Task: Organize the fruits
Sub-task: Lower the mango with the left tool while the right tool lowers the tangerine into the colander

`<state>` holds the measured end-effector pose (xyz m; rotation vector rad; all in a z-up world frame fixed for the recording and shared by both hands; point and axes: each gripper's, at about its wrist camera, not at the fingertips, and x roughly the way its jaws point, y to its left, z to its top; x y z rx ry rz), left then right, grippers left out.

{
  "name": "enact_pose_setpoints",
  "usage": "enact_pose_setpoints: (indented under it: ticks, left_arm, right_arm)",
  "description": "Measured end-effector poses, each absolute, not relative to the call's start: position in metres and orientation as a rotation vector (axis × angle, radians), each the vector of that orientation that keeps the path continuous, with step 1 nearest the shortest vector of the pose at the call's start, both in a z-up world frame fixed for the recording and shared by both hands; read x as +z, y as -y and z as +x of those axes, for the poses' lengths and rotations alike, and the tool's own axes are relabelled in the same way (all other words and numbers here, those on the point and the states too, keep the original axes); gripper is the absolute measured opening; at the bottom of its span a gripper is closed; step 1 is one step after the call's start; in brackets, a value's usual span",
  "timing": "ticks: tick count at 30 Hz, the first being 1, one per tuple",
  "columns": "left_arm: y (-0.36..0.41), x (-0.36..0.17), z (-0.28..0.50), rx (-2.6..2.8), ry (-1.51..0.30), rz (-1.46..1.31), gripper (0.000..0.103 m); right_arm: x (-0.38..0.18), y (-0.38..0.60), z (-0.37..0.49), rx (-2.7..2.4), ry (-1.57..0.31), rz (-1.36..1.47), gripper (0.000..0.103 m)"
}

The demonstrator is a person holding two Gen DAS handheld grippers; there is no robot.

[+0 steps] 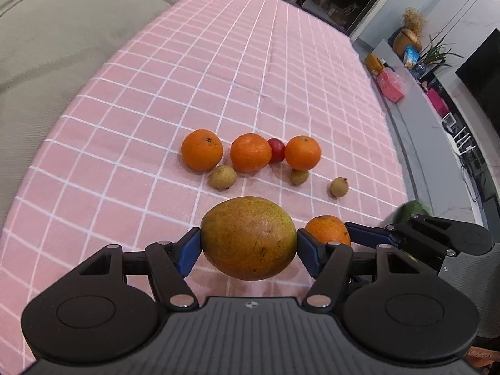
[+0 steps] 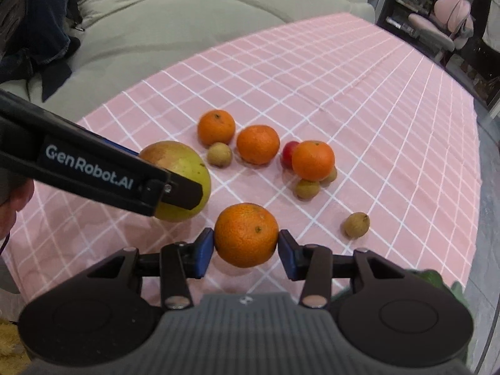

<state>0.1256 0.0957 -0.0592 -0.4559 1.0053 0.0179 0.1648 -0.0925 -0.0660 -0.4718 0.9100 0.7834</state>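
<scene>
Right wrist: four oranges (image 2: 258,144), four longans (image 2: 357,225).

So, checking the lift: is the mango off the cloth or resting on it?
Off: the mango hangs clamped between the left gripper's fingers, above the cloth.

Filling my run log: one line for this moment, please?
left gripper: shut on mango | right gripper: shut on orange | both lifted off tablecloth
</scene>
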Motion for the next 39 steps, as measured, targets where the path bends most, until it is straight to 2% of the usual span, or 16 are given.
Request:
enact_pose_setpoints:
  ticks: [16,27,39]
  left_arm:
    - [-0.036,0.018,0.096,-0.139,-0.871,-0.349,0.075]
    - [0.039,0.006,0.112,-0.352,-0.958,-0.255,0.075]
    - [0.094,-0.032,0.134,-0.496,-1.18,-0.144,0.075]
  right_arm:
    - [0.012,0.176,0.1,0.7,-0.772,-0.401,0.042]
    - [0.014,0.271,0.106,0.532,-0.888,-0.41,0.042]
    - [-0.026,0.274,0.135,0.673,-1.078,-0.479,0.042]
